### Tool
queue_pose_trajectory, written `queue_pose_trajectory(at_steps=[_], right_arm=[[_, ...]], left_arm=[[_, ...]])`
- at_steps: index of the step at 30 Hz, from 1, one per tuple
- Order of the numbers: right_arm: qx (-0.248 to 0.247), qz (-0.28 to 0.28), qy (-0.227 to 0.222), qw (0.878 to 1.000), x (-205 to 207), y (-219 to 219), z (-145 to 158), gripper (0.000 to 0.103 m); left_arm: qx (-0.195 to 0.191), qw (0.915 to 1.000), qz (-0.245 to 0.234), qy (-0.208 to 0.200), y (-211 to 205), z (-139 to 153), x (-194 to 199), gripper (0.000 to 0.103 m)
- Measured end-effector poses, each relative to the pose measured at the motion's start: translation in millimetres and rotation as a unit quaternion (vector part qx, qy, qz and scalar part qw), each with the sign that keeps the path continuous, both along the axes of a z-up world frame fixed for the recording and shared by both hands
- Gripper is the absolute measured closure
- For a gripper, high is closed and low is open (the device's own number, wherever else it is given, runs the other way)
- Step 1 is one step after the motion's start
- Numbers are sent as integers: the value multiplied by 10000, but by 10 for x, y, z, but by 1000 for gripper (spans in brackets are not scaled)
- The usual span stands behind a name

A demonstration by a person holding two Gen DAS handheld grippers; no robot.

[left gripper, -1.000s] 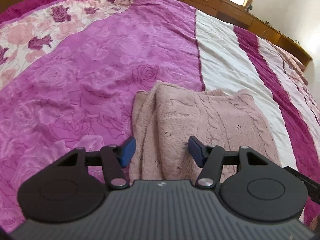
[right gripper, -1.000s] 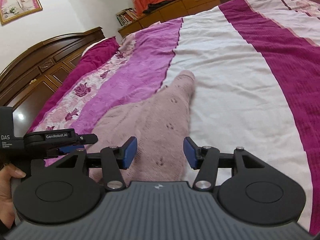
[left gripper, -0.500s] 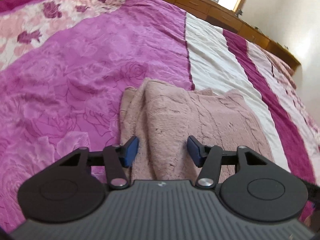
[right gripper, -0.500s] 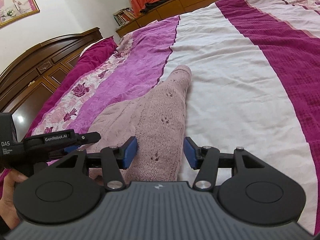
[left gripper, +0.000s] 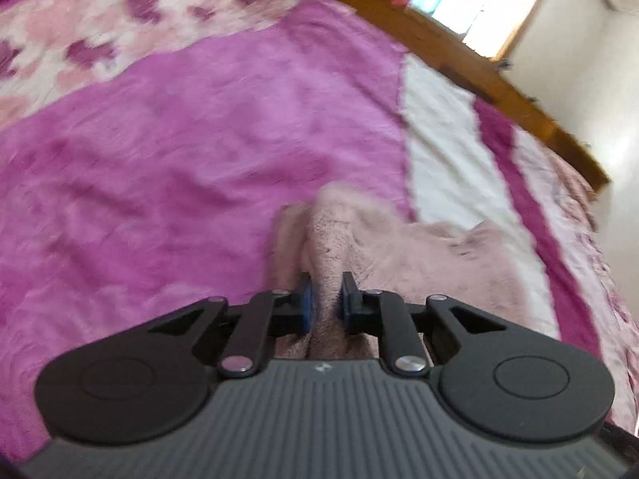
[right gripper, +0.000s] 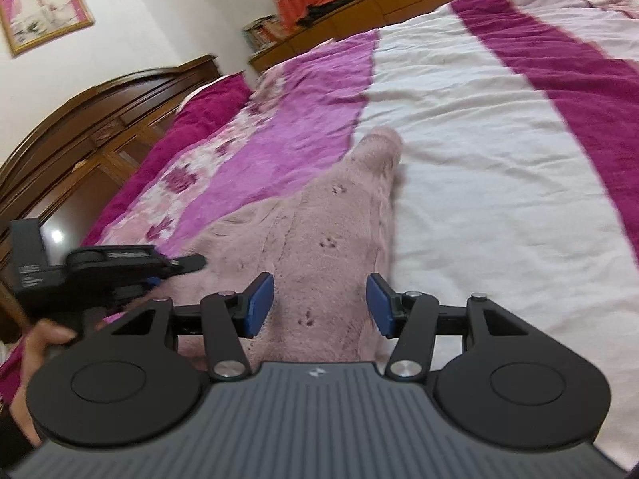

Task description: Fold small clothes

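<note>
A fuzzy pale pink sweater (left gripper: 419,255) lies on the bed; its sleeve (right gripper: 375,151) stretches away over the white stripe. My left gripper (left gripper: 326,303) is at the sweater's near left edge. Its jaws are closing, and the blue pads pinch a raised ridge of the pink knit between them. In the right wrist view the left gripper (right gripper: 187,265) reaches in from the left, held by a hand (right gripper: 40,339). My right gripper (right gripper: 319,303) stands open low over the sweater (right gripper: 331,219), one pad on each side of the sleeve's base, neither pressing on the cloth.
The bedspread (left gripper: 199,139) has magenta, floral, white and dark pink stripes. A dark wooden headboard (right gripper: 80,119) rises at the left. Low wooden cabinets (left gripper: 479,72) run along the bed's far side under a window. A framed picture (right gripper: 44,4) hangs on the wall.
The left gripper has moved in toward the sweater's edge, rolled a little, and its jaws have gone from wide open to pinching a fold. The right gripper stays open in place.
</note>
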State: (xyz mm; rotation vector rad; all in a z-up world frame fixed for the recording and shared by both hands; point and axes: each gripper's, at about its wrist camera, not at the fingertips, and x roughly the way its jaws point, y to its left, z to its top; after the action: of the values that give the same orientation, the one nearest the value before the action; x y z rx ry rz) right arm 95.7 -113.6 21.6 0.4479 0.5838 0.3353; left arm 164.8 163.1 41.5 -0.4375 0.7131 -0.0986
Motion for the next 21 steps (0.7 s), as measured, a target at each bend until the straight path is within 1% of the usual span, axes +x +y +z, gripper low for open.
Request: queue_pose_trajectory(at_steps=[2,4,5,6,8,9,10,11,15,17,19,21], right_arm=[[-156,42,-49,9999,-3,104,-14,44],[-434,40,-94,9990,-3,187,-21,43],[-494,43,-100,9987,-4,198,-22,43],[-465,47,-86,9989,3,184,-18,43],[-278,14,-16,9996,33,119,-5,43],[-174,-29,12,9998,49,71,-4,43],[-60,-84,36,9999,70,28,2,43],[22,-128,45,9999,90,-8,7,43],[23,-220,18,9998,180,-86,26,43],[32,-242,1,9997,248,-100,32,43],[52,-247,17,9997,326,-113,27,43],[98,-249,74,9996,415,-116,4,43]], left_arm=[[-229,9997,41,95,76,-101,-20,86],[-160,9998,-55,44,53,-90,-53,86],[-63,9999,-128,27,25,-53,-46,83],[-13,9999,-165,25,21,-18,-24,83],[-69,9997,-221,-4,33,47,68,78],[-105,9997,-211,19,44,81,135,75],[-139,9996,-231,52,43,104,220,67],[-171,9995,-257,69,35,136,290,64],[-98,9994,-277,170,-45,173,639,64],[-124,9987,-409,278,-110,133,806,61],[-116,9987,-334,379,-167,87,899,62],[-124,9989,-299,325,-195,62,927,67]])
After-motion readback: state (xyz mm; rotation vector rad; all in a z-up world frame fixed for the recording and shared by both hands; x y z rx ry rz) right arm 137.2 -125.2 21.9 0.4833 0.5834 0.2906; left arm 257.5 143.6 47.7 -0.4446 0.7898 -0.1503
